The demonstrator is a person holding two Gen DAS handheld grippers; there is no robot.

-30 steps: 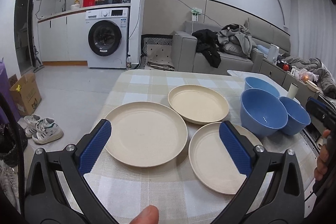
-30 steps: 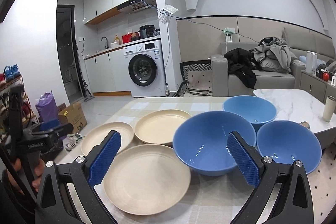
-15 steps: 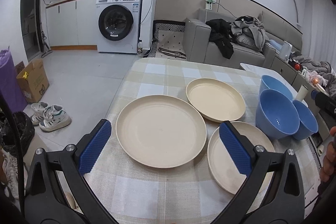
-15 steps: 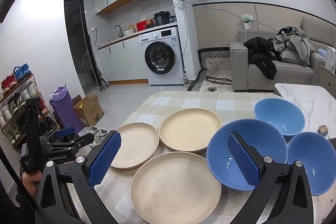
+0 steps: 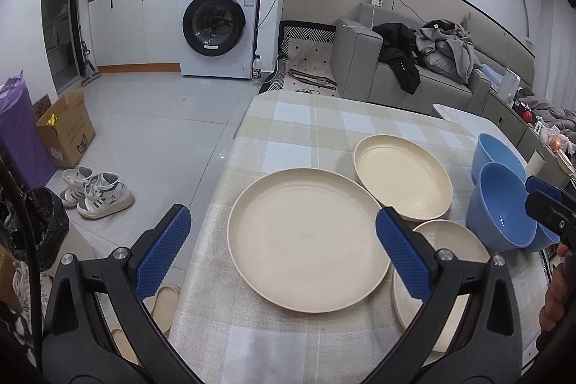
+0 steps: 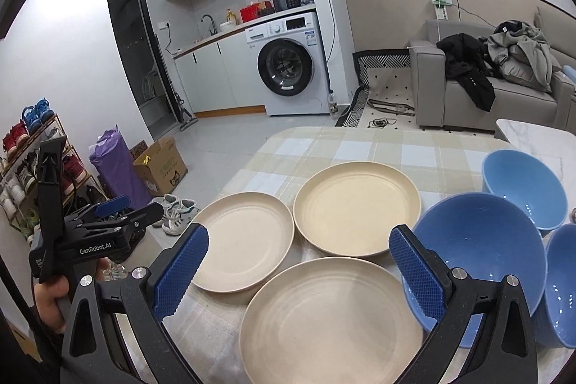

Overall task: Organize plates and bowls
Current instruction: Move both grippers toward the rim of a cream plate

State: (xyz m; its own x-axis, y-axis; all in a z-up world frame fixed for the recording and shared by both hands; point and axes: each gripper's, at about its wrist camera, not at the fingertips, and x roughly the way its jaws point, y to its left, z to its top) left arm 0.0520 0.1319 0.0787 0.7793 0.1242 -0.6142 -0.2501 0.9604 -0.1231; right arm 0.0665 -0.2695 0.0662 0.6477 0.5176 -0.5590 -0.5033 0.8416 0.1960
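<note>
From the left wrist we see three cream plates on the checked table, blue bowls at their right; our left gripper gapes empty above.

From the right wrist, our right gripper hovers, spread wide, holding nothing.

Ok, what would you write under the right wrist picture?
Open right gripper above three cream plates and three blue bowls on a checked tablecloth.

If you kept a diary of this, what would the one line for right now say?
phase: approach | left gripper: open, empty, over left plate | right gripper: open, empty | three cream plates, three blue bowls unstacked on table
</note>
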